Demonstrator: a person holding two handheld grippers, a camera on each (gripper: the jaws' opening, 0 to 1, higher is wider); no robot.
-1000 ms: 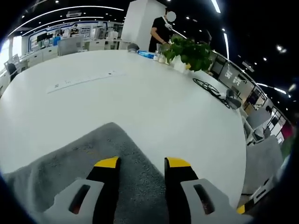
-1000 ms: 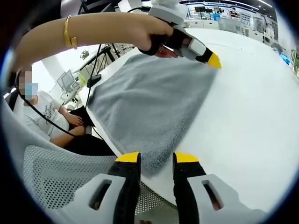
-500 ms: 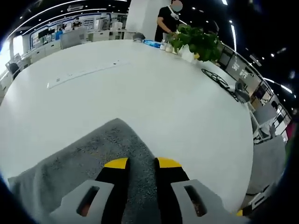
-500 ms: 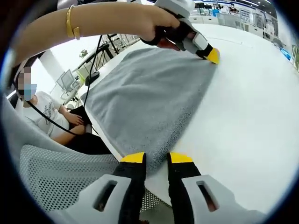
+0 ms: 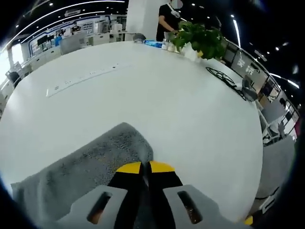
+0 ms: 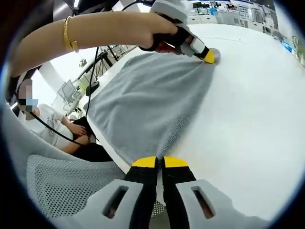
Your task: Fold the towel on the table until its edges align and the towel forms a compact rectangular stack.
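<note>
Right at my left gripper (image 5: 144, 167) the yellow-tipped jaws are pressed together on a corner of the grey towel (image 5: 81, 167), pinching the cloth so that it bunches up around the tips. From the left gripper view, the towel spreads away to the left of the jaws and lies on the white table (image 5: 157, 95). Beyond the corner the table runs bare, with a thin pale strip (image 5: 81, 78) lying on it well ahead and to the left. Farther still, at the far edge, a green potted plant (image 5: 200, 40) stands with a few small bottles (image 5: 167, 46) just beside it, and a person in a dark top (image 5: 169, 19) stands behind them. A black wire object (image 5: 224, 81) lies near the table's right edge.

At my right gripper (image 6: 159, 162) the jaws are likewise clenched, gripping the nearest corner of the towel (image 6: 143, 100) at the table's edge. The cloth rises slightly from the table (image 6: 248, 105) here and stretches ahead toward the other gripper. A grey mesh chair back (image 6: 62, 181) sits just below and to the left of my jaws. Ahead, across the towel, the left gripper (image 6: 208, 56) comes into the right gripper view, held by a hand (image 6: 152, 33) whose wrist wears a gold bangle (image 6: 69, 33); its yellow tip holds the far corner. Off to the left, beyond the table's edge, a seated person in a white shirt (image 6: 45, 129) is near black cables (image 6: 95, 62).
</note>
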